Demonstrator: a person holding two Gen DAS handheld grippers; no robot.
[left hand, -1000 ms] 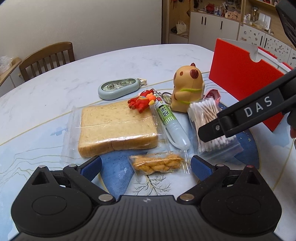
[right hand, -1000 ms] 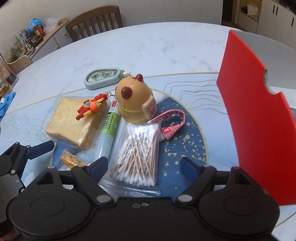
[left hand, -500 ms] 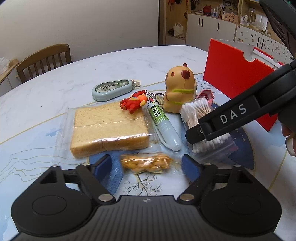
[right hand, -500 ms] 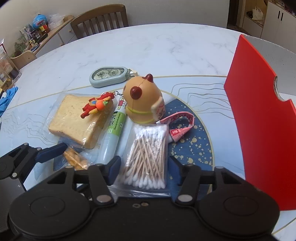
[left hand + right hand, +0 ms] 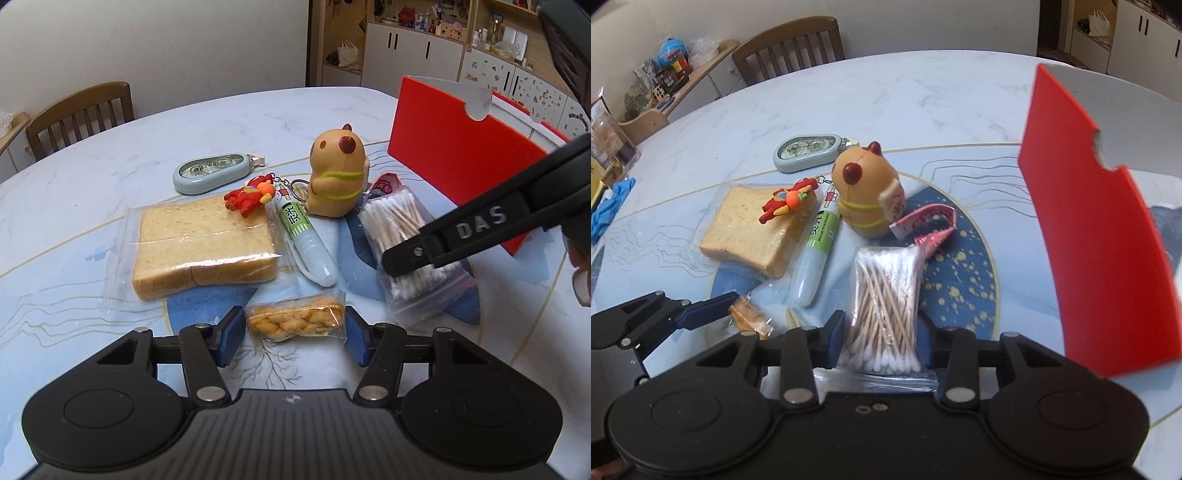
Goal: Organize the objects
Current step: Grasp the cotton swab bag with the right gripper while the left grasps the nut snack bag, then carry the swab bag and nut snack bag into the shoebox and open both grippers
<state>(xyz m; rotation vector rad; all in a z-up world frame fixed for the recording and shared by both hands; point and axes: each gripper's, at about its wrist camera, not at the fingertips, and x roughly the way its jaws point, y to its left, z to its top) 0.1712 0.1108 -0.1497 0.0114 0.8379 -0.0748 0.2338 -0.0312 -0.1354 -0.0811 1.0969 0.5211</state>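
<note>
Table: I see a round marble-look top (image 5: 92, 177) with gold lines and a blue patch, things clustered in the middle.
Left gripper (image 5: 293, 332): fingers closing around the snack packet (image 5: 295, 321); pads at its ends, contact unclear.
Right gripper (image 5: 882, 338): fingers closing on the bag of cotton swabs (image 5: 886, 295), pads against its sides.
Other things: bagged bread (image 5: 199, 243), glue stick (image 5: 306, 240), red keychain figure (image 5: 249, 195), capybara toy (image 5: 338, 177), blue tape case (image 5: 212, 173).
Box: red box (image 5: 458, 155) stands at the right.
Room: wooden chair (image 5: 81, 114) behind the table, white cabinets (image 5: 417, 55) beyond.
</note>
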